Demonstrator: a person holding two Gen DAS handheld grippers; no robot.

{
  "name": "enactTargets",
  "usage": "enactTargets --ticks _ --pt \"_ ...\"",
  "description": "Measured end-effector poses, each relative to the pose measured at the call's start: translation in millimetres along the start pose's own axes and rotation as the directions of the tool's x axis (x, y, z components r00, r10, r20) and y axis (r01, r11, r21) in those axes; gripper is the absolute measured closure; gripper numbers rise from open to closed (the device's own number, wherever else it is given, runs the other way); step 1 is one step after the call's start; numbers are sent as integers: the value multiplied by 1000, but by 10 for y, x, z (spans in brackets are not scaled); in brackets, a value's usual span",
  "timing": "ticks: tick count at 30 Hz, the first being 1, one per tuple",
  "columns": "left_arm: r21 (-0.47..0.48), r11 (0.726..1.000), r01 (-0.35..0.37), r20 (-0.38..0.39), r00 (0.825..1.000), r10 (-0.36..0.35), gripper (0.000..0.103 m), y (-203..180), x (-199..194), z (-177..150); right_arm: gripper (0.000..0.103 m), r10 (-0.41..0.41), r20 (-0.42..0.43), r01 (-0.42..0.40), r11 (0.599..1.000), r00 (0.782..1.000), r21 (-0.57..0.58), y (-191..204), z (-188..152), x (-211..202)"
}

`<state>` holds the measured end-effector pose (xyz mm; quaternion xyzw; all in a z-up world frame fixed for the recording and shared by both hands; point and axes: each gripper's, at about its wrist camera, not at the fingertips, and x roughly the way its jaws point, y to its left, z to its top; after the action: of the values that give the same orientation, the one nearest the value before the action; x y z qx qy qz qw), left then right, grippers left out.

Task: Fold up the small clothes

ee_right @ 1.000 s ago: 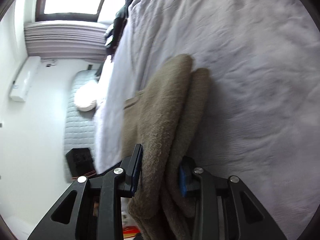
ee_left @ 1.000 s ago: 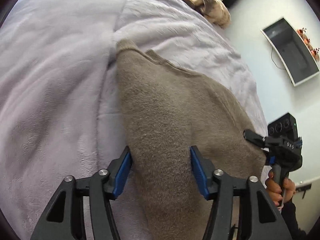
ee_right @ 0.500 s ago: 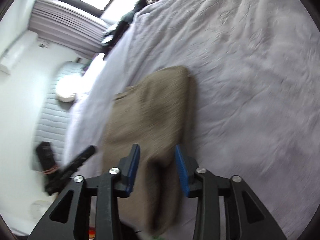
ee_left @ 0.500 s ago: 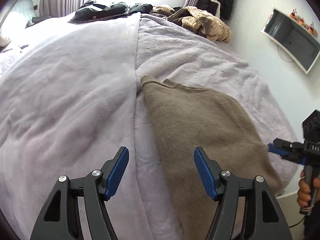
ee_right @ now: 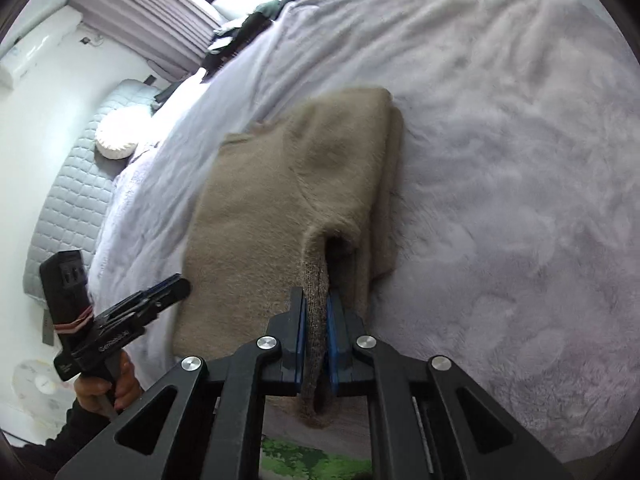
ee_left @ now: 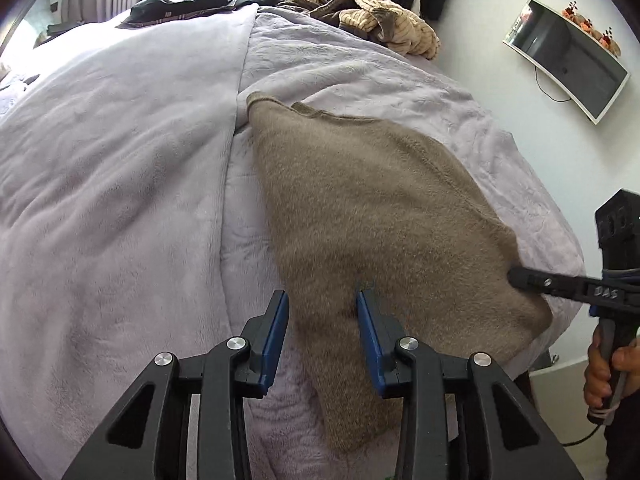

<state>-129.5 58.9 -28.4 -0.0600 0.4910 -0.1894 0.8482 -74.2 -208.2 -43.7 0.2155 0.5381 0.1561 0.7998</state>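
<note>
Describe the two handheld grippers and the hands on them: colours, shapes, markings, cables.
Both the left gripper and right gripper are matte black frames with triangular cut-outs, silver round bolt heads and blue pads lining the fingers. Seen from the left wrist, the right gripper carries white lettering, a boxy black block on top and a black cable below its pistol handle. Bare hand, dark sleeve.

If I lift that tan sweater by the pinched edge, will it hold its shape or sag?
Likely sag: the tan sweater already droops limply through the right hand-held gripper. Its fuzzy knit probably grips the blue pads rather than slipping. It looks thick, so the unheld side may drag across the blanket.
</note>
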Motion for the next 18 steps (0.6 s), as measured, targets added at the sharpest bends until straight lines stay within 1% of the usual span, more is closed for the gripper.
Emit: enactTargets --ticks 3,6,8,10,18 --pt "9 1000 -18 8 1000 18 65 -52 -11 -64 94 -29 11 29 1000 1000 -8 -58 -59 114" --pt "11 999 -35 13 999 34 65 -53 -33 -101 94 -35 35 35 999 999 0 -55 -104 50" --pt "11 999 -40 18 999 39 65 -46 -60 -114 94 -61 41 62 998 997 -19 -12 -120 3" --pt "13 999 -42 20 999 42 65 -39 -81 -114 93 -90 42 92 995 995 -41 7 -175 -49" --pt "12 998 -61 22 998 61 65 -64 -117 -116 93 -114 32 115 992 993 -42 -16 -282 -187"
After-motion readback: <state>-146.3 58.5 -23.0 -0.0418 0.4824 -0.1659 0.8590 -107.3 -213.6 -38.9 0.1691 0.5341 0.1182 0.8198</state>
